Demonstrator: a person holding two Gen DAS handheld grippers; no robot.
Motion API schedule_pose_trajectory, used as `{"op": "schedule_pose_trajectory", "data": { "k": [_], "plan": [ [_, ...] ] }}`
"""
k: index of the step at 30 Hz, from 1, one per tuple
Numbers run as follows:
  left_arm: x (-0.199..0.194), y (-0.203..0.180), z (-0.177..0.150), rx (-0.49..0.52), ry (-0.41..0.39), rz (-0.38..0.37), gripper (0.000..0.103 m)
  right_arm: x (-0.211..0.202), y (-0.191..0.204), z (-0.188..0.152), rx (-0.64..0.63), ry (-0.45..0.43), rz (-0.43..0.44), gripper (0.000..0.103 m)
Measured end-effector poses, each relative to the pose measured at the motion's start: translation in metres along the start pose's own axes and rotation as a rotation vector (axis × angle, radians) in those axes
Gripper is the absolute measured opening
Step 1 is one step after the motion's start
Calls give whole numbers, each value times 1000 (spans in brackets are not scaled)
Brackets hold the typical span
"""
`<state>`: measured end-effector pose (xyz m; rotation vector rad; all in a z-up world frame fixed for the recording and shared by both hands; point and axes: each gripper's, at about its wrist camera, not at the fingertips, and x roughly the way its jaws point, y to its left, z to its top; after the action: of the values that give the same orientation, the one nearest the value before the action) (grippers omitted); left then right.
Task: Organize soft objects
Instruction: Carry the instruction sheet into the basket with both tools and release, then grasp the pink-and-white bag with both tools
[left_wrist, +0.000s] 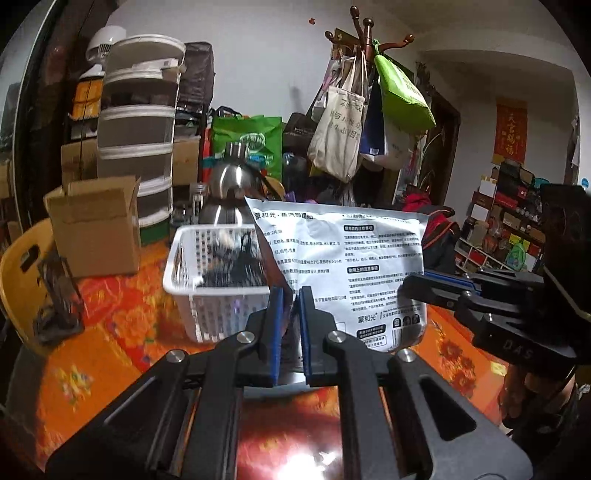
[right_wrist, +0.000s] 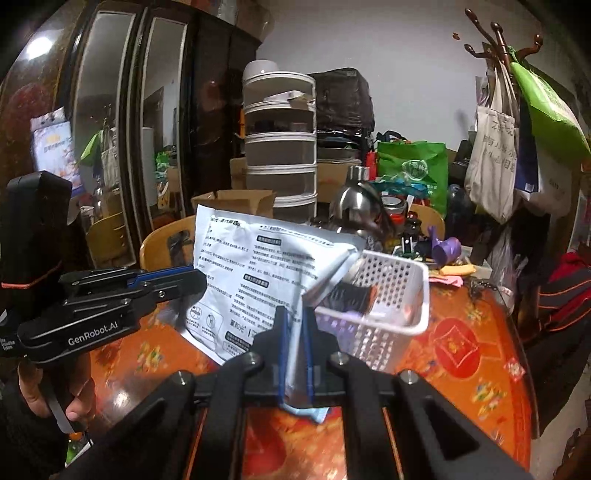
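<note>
We hold a limp foil pouch (left_wrist: 343, 266) above the tabletop (left_wrist: 110, 314), beside the white basket (left_wrist: 207, 295); left gripper (left_wrist: 291, 325) and right gripper (right_wrist: 295, 347) both have jaws pinched on its edges. Light, floppy, slippery: grip the sealed margins.

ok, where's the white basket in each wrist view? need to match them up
Left wrist: white basket sits left of centre, partly behind the silver pouch clamped in the left claw.
Right wrist: basket sits right of centre, behind the pouch held in the right claw.
Shared landmark: the steel bottle behind the basket.
</note>
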<state>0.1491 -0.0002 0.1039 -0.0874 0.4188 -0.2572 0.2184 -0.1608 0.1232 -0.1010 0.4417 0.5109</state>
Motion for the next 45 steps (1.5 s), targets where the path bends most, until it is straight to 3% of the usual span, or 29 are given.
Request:
{"op": "schedule_pose_trajectory", "data": {
  "k": [8, 13, 15, 17, 19, 25, 27, 28, 31, 34, 36, 37, 45],
  "plan": [
    [45, 8, 59, 8, -7, 8, 7, 32, -27, 36, 10, -21, -21, 6],
    [75, 14, 75, 9, 10, -6, 1, 58, -42, 44, 34, 3, -3, 3],
    [84, 14, 76, 15, 11, -1, 1, 83, -47, 44, 28, 34, -54, 0],
    [109, 17, 80, 19, 41, 5, 1, 110, -59, 40, 65, 100, -61, 0],
    [135, 26, 76, -16, 103, 35, 1, 115, -68, 31, 83, 104, -76, 0],
    [134, 48, 37, -65, 147, 19, 2, 69, -74, -3, 112, 75, -47, 1],
    [127, 51, 16, -82, 172, 16, 6, 59, -81, -31, 131, 118, -55, 5],
    [125, 50, 5, -85, 188, 12, 14, 55, -85, -45, 154, 145, -49, 8],
    [124, 45, -32, -104, 258, 7, 46, 48, -103, -86, 205, 223, -51, 25],
    [120, 30, -63, -133, 307, -24, 48, 42, -126, -112, 234, 242, -85, 44],
    [120, 5, -81, -119, 333, -58, 55, 43, -140, -121, 236, 271, -101, 57],
    [120, -3, -87, -117, 342, -62, 60, 46, -149, -127, 231, 301, -102, 58],
    [161, -77, -144, -155, 487, -114, 60, 67, -181, -160, 248, 423, -13, 58]
  ]
}}
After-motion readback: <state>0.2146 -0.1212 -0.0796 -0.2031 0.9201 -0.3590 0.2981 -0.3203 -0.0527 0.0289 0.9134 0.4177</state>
